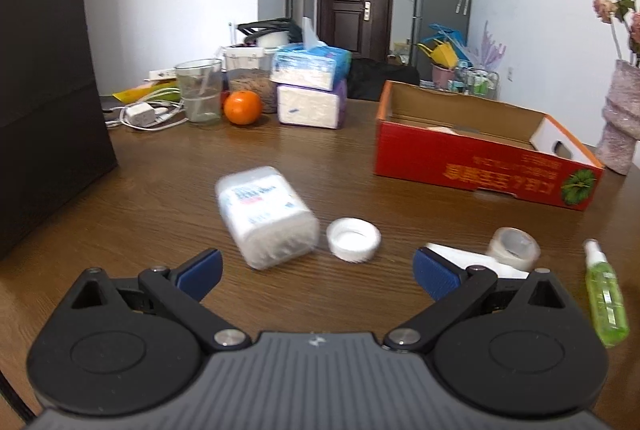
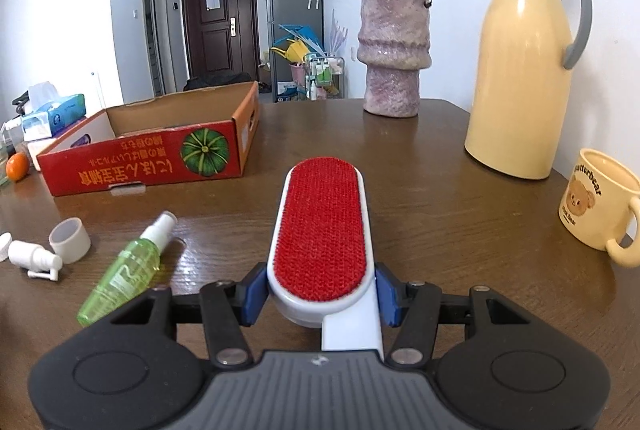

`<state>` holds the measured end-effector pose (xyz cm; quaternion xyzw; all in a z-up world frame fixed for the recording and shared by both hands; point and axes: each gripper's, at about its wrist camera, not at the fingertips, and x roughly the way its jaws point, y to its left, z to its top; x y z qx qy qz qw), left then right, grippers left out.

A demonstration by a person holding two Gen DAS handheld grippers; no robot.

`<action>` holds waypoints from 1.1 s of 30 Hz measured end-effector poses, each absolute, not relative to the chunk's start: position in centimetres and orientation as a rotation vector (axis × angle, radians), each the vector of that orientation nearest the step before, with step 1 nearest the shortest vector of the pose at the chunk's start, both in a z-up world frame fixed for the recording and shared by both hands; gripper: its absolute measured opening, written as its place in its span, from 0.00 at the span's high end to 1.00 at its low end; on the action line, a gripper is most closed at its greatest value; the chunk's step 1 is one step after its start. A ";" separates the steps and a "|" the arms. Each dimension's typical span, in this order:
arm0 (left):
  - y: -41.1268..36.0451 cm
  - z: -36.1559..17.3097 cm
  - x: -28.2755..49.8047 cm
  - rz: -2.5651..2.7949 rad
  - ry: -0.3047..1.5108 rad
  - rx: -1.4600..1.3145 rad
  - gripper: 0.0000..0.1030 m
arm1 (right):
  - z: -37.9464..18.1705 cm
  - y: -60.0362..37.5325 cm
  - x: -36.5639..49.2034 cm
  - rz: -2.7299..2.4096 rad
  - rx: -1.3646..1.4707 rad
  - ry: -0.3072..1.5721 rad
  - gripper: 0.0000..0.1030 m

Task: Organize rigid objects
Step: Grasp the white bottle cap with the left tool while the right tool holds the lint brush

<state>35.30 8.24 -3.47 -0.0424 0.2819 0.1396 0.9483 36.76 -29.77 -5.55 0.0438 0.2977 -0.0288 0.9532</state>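
Observation:
My right gripper [image 2: 322, 300] is shut on a white lint brush with a red pad [image 2: 322, 230] and holds it above the table, pad up. My left gripper [image 1: 318, 272] is open and empty, just short of a white tissue pack [image 1: 266, 216] and a white jar lid [image 1: 353, 239]. A clear tape roll [image 1: 514, 248] [image 2: 70, 240], a white nasal spray bottle [image 2: 34, 258] and a green spray bottle [image 1: 606, 300] [image 2: 126, 270] lie on the table. The open red cardboard box [image 1: 476, 166] [image 2: 144, 160] stands behind them.
A black paper bag [image 1: 48, 98] stands at the left. A glass [image 1: 199, 90], an orange [image 1: 242, 107], stacked tissue packs [image 1: 310, 86] and a charger sit at the back. A vase [image 2: 394, 50], a cream thermos [image 2: 524, 70] and a bear mug [image 2: 600, 200] stand at the right.

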 end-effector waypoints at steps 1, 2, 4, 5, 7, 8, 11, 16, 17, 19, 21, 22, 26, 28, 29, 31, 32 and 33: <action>8.8 -3.5 35.6 0.288 0.575 -0.080 0.00 | -5.5 -29.5 36.9 -0.059 0.087 0.603 0.47; 9.1 -3.6 35.8 0.291 0.577 -0.077 0.00 | -5.4 -29.3 37.0 -0.060 0.086 0.599 0.47; 9.9 -3.7 36.4 0.293 0.586 -0.075 0.00 | -5.3 -28.8 37.4 -0.063 0.085 0.592 0.47; 10.1 -3.9 36.7 0.290 0.591 -0.077 0.00 | -5.2 -28.5 37.6 -0.065 0.086 0.588 0.47; 10.2 -4.2 37.2 0.274 0.600 -0.079 0.00 | -5.2 -28.1 37.9 -0.067 0.089 0.581 0.47; 10.1 -4.3 37.4 0.268 0.605 -0.077 0.00 | -5.1 -27.9 38.1 -0.068 0.089 0.576 0.47; 9.4 -5.0 38.4 0.253 0.628 -0.063 0.00 | -5.1 -27.3 38.7 -0.071 0.088 0.566 0.47; 8.1 -6.1 39.6 0.229 0.640 -0.034 0.01 | -5.3 -27.0 39.3 -0.071 0.100 0.552 0.47; 7.9 -6.2 39.7 0.222 0.639 -0.031 0.02 | -5.4 -27.0 39.3 -0.072 0.105 0.551 0.47; 7.6 -6.3 40.0 0.218 0.633 -0.023 0.05 | -5.6 -27.0 39.4 -0.074 0.110 0.551 0.47; 7.4 -6.4 40.6 0.222 0.638 -0.019 0.11 | -5.6 -27.1 39.3 -0.077 0.117 0.546 0.47; 7.4 -6.6 41.1 0.220 0.646 -0.021 0.13 | -5.6 -27.1 39.2 -0.079 0.119 0.543 0.47; 7.6 -7.3 42.7 0.215 0.683 -0.033 0.23 | -5.5 -27.3 39.0 -0.081 0.125 0.526 0.47; 7.7 -7.5 43.2 0.226 0.690 -0.030 0.23 | -5.6 -27.2 39.0 -0.078 0.122 0.524 0.47; 7.8 -7.6 43.5 0.227 0.692 -0.032 0.25 | -5.6 -27.2 39.0 -0.078 0.120 0.524 0.47; 7.9 -7.8 44.0 0.226 0.700 -0.036 0.32 | -5.7 -27.0 39.0 -0.079 0.113 0.526 0.47; 7.9 -7.9 44.3 0.221 0.706 -0.037 0.40 | -5.8 -27.0 39.0 -0.079 0.111 0.527 0.47; 8.0 -7.9 44.5 0.213 0.705 -0.041 0.47 | -5.8 -27.0 39.0 -0.080 0.110 0.527 0.47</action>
